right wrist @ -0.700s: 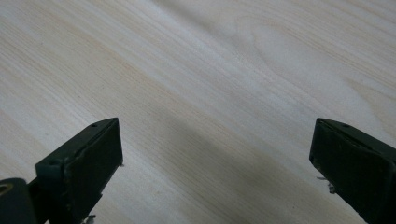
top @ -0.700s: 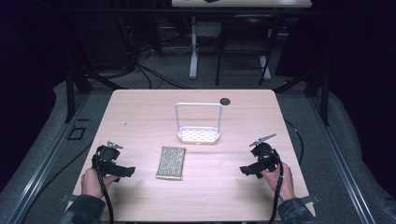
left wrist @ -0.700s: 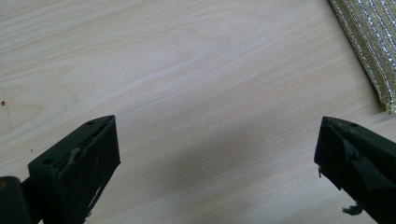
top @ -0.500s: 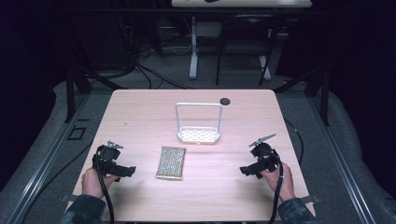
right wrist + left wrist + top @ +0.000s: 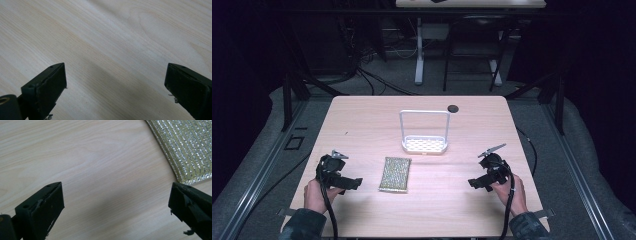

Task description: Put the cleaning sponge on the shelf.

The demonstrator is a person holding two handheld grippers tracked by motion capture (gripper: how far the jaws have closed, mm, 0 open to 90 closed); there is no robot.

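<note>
A glittery yellow-green sponge (image 5: 395,173) lies flat on the wooden table (image 5: 362,125), a little left of centre near the front. Behind it stands a white perforated rack (image 5: 424,133) with a tall hoop handle. My left gripper (image 5: 353,183) rests at the front left, jaws wide open and pointing right toward the sponge, a short gap away. In the left gripper view the sponge (image 5: 186,147) fills the upper right corner, beyond the open left gripper (image 5: 116,202). My right gripper (image 5: 474,183) sits at the front right, open (image 5: 116,82) over bare wood.
A small dark disc (image 5: 453,108) lies near the table's far edge. A white desk leg (image 5: 419,50) and cables stand on the grey floor beyond the table. A hand (image 5: 314,196) holds each gripper close to the front edge.
</note>
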